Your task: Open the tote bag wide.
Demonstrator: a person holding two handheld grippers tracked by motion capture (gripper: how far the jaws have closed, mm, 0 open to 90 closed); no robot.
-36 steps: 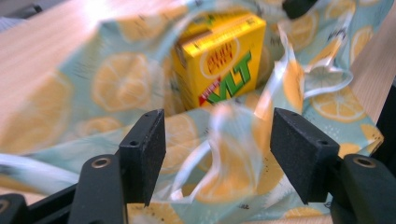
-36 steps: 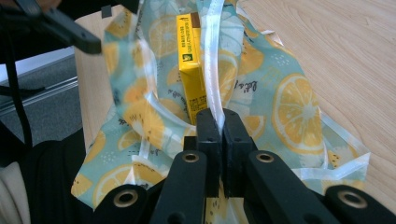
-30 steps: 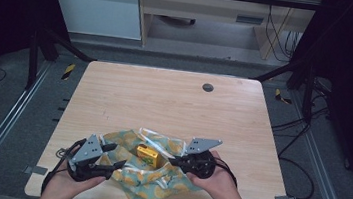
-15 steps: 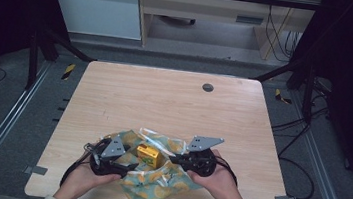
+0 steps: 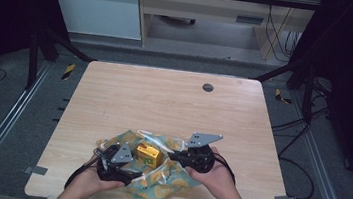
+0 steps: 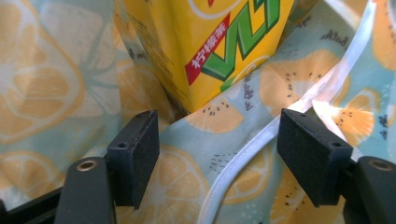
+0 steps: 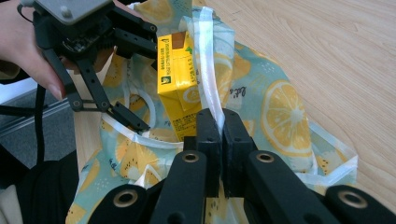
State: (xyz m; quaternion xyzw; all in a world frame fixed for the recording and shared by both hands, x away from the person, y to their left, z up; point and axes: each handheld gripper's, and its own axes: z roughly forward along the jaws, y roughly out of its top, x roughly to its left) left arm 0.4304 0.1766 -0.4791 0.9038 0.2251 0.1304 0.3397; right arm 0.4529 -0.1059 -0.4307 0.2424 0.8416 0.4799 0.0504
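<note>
A: At the near edge of the pale wooden bench [image 5: 164, 98], what lay between the two hands?

B: A crumpled light-blue plastic bag printed with orange and lemon slices [image 5: 165, 179], with white translucent handle strips. A small yellow carton drink box with green and red lettering [image 5: 148, 154] stood on the bag, roughly midway between the bench's left and right edges.

A: And the left hand-held gripper [image 5: 129, 167]?

B: It sat on the left side of the bag, pointing toward the box. In the left gripper view its jaws stood apart; they had just been opening. Between them were the bag's fabric and one white handle strip [image 6: 261, 140], with neither pad pressing on anything. The yellow box [image 6: 219, 42] rose just beyond the jaws.

A: The right hand-held gripper [image 5: 174, 155]?

B: It came in from the right side of the bag. In the right gripper view its jaws [image 7: 219, 135] were pressed together, pinching a white handle strip [image 7: 208, 60] that rose from between them, just beside the box [image 7: 180, 79]. The left hand-held gripper [image 7: 135, 79] showed beyond it, jaws spread over the bag.

A: Anything else on the bench?

B: A small dark round grommet [image 5: 208, 87] near the far edge, well apart from the bag.
</note>
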